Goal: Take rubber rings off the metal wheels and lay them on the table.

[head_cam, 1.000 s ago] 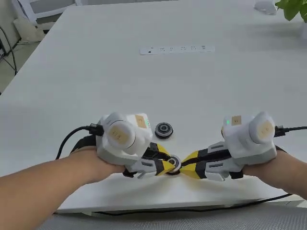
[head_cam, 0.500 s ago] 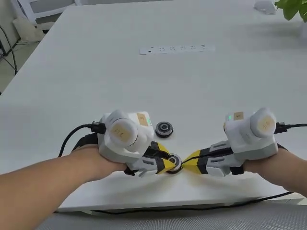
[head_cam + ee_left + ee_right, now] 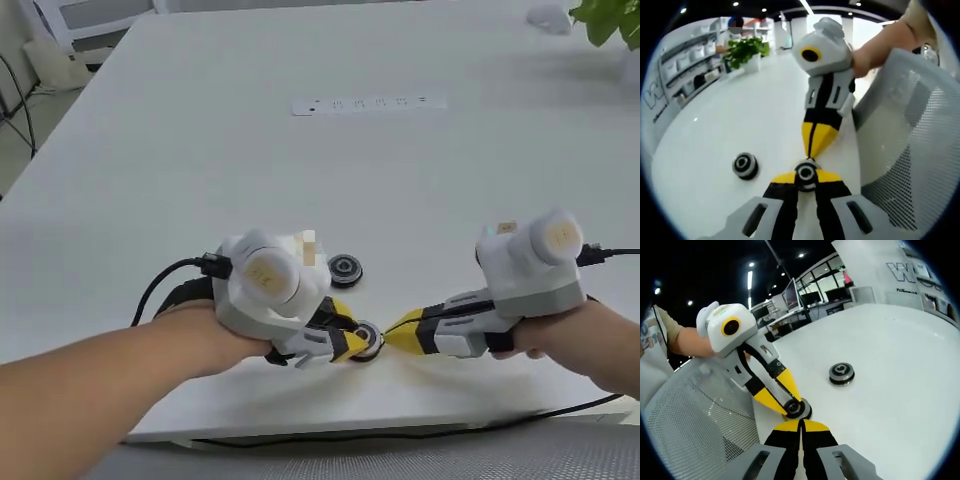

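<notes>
A small metal wheel (image 3: 366, 340) with a black rubber ring (image 3: 806, 173) sits between the jaws of my left gripper (image 3: 360, 343), which is shut on it just above the table's near edge. My right gripper (image 3: 390, 337) points at it from the right. Its jaws are shut, and its tips (image 3: 801, 423) pinch the ring at the wheel's rim (image 3: 797, 409). A second wheel (image 3: 345, 268) with its black ring lies flat on the table just beyond the left gripper, and shows in both gripper views (image 3: 745, 165) (image 3: 841, 373).
The white table (image 3: 300, 180) stretches far ahead, with a white power strip (image 3: 367, 102) at mid-distance and a green plant (image 3: 610, 20) at the far right corner. A mesh chair (image 3: 910, 125) stands close behind the near edge. Cables trail from both grippers.
My right gripper has drawn away to the right and its body has risen a little. The left gripper has shifted slightly right, still holding the wheel. The second wheel has not moved.
</notes>
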A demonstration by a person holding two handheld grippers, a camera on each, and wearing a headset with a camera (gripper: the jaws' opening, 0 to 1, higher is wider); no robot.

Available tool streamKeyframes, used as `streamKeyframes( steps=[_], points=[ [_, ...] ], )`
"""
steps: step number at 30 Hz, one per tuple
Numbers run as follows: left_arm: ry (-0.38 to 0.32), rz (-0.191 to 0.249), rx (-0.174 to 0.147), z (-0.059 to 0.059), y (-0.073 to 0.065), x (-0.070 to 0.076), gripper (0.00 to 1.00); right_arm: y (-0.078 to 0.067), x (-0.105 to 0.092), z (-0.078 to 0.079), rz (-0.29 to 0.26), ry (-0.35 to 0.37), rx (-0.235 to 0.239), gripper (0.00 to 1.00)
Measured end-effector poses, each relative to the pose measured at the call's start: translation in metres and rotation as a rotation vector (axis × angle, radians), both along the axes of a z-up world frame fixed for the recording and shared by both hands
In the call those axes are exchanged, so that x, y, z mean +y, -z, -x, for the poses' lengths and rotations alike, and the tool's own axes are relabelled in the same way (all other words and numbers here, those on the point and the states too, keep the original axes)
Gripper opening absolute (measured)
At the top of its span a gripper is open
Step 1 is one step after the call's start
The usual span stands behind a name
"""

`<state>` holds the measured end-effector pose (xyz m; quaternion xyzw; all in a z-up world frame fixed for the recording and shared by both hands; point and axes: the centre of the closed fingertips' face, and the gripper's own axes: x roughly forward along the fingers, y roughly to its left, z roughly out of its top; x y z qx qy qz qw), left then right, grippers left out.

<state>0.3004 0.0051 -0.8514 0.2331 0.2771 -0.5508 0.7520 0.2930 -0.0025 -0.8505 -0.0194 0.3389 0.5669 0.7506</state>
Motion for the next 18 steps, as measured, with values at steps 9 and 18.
streamKeyframes(
  steps=[9, 18],
  points=[
    [0.0, -0.006, -0.007, -0.0002, -0.0003, -0.0001, 0.12, 0.0023, -0.0021, -0.0016, 0.038, -0.018, 0.018, 0.0],
    [0.001, -0.026, -0.02, -0.0012, 0.0001, -0.0006, 0.11, -0.0004, -0.0016, -0.0026, 0.008, 0.021, 0.067, 0.0]
  ],
)
